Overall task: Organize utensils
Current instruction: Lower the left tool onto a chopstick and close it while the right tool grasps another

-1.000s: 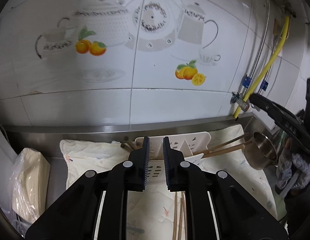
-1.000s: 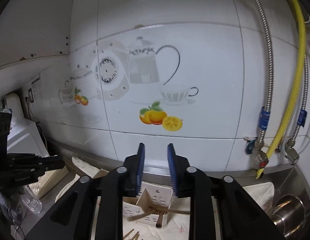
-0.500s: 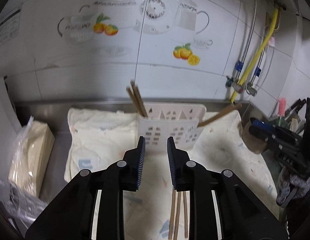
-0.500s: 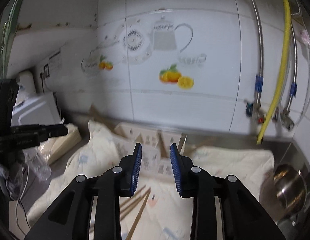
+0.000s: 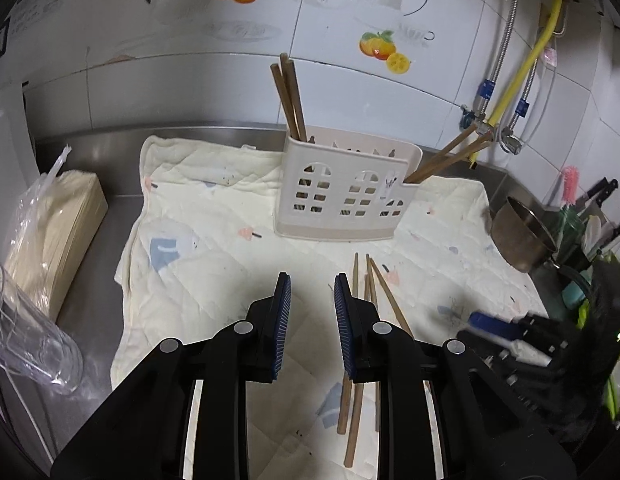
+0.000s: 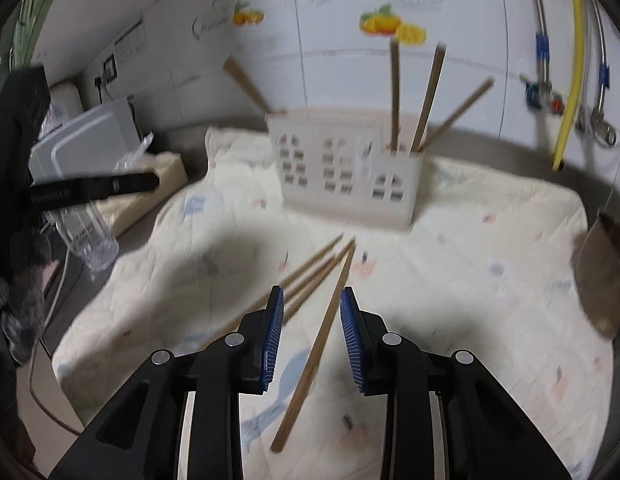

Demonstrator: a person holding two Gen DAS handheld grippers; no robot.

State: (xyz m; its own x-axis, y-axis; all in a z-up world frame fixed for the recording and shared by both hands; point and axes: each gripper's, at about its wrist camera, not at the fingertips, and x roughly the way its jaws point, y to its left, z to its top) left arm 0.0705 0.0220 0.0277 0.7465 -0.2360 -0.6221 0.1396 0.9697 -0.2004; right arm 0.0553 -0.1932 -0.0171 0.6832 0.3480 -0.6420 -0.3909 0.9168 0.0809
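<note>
Loose chopsticks (image 6: 310, 364) lie flat on the quilted cloth (image 6: 490, 300) before the holder (image 6: 346, 176). They look light, stiff and thin, so probably roll; grip mid-shaft. Right tool (image 6: 312, 334) hangs spread above one; left tool (image 5: 309, 320) spread, empty.

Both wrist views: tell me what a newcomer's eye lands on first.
The cream utensil holder stands at the back of the quilted cloth, chopsticks sticking up from its left end and leaning out of its right end. Loose chopsticks lie on the cloth in front of it, one showing between the open fingers of the right gripper. The left gripper is open and empty just left of them.
</note>
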